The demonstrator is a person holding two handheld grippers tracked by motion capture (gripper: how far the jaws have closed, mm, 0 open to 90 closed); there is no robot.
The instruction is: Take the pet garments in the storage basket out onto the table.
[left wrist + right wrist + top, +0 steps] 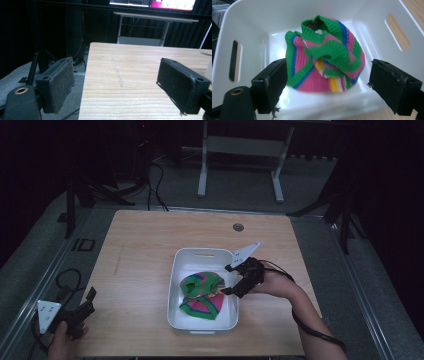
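A white plastic bin sits mid-table with a crumpled knit cloth striped green, pink, blue and yellow lying in it. My right gripper hovers at the bin's right rim, open, its jaws spread wide in front of the cloth with nothing between them. The bin's wall with handle slots surrounds the cloth. My left gripper rests at the table's near-left corner, far from the bin, open; between its fingers lies bare wood.
The wooden table has a round grommet hole near its far edge. Its left edge drops to grey floor with cables. A white frame stand is beyond the table, with dark tripod legs on either side.
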